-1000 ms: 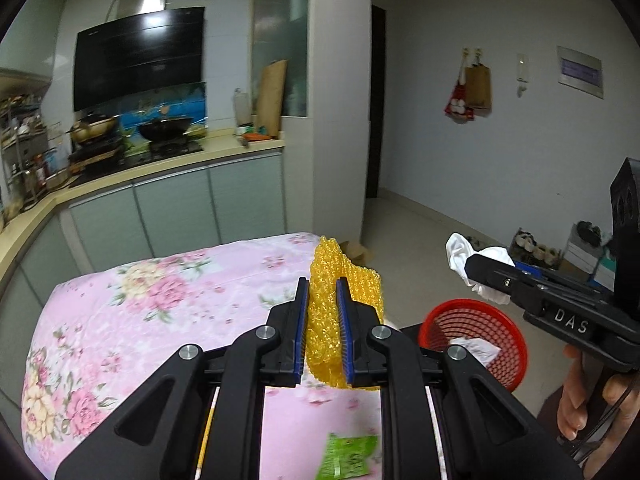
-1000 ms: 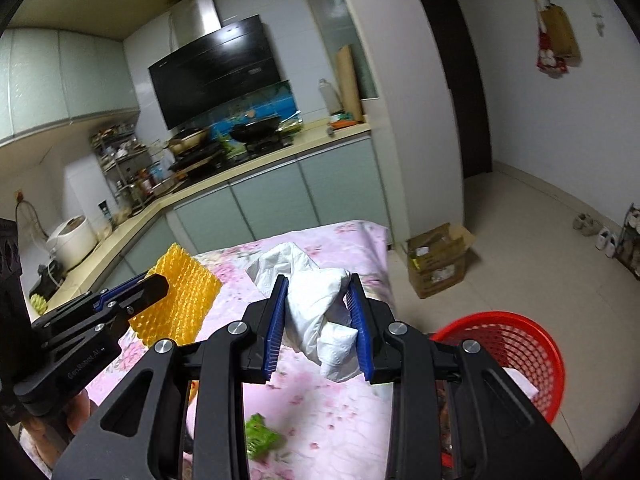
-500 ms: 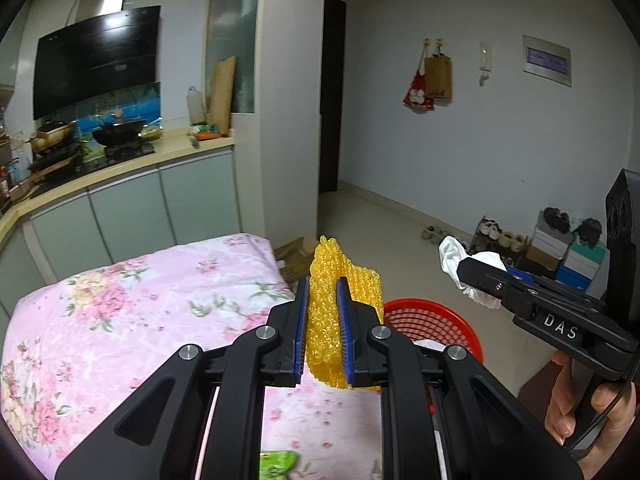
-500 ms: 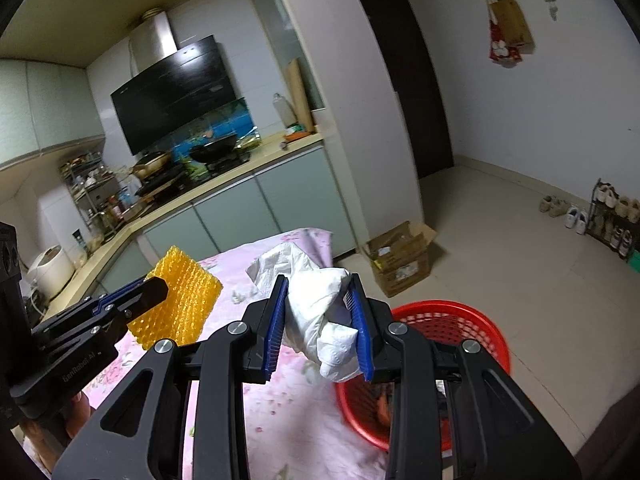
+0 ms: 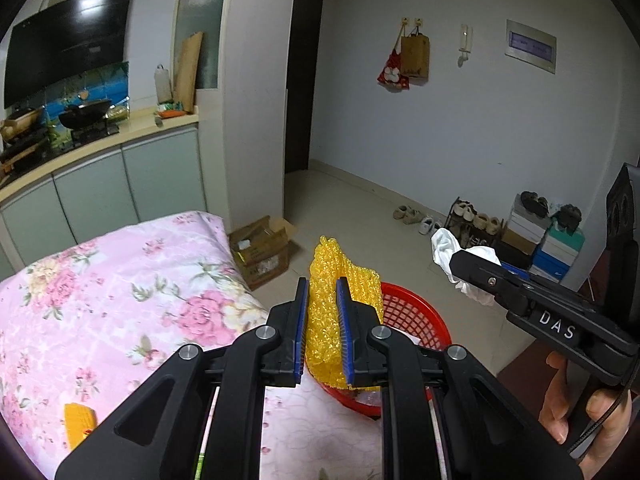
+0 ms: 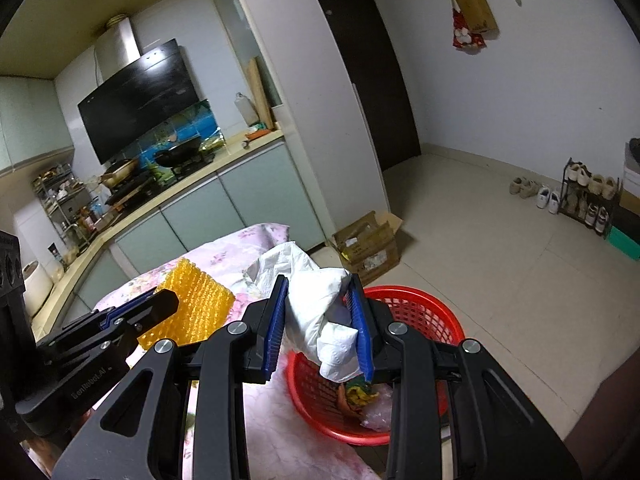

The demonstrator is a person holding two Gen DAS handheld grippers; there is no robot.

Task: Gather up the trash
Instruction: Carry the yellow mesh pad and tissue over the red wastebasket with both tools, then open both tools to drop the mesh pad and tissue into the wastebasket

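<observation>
My left gripper (image 5: 323, 328) is shut on a yellow bubble-wrap sheet (image 5: 330, 304), held over the table's right edge beside the red basket (image 5: 416, 316). The sheet also shows in the right wrist view (image 6: 192, 308). My right gripper (image 6: 320, 324) is shut on crumpled white paper (image 6: 320, 304), held above the red basket (image 6: 420, 316) on the floor. The basket holds some wrappers (image 6: 360, 396). The white paper also shows in the left wrist view (image 5: 448, 248).
A table with a pink floral cloth (image 5: 100, 280) lies to the left, with a small yellow packet (image 5: 80, 420) on it. A cardboard box (image 6: 372, 244) stands on the floor past the basket. A shoe rack (image 6: 588, 196) lines the right wall. Kitchen cabinets (image 6: 240, 200) stand behind.
Both grippers have swung right from over the table toward the red basket, carrying the yellow sheet and the white paper. The green wrapper on the table has left the view.
</observation>
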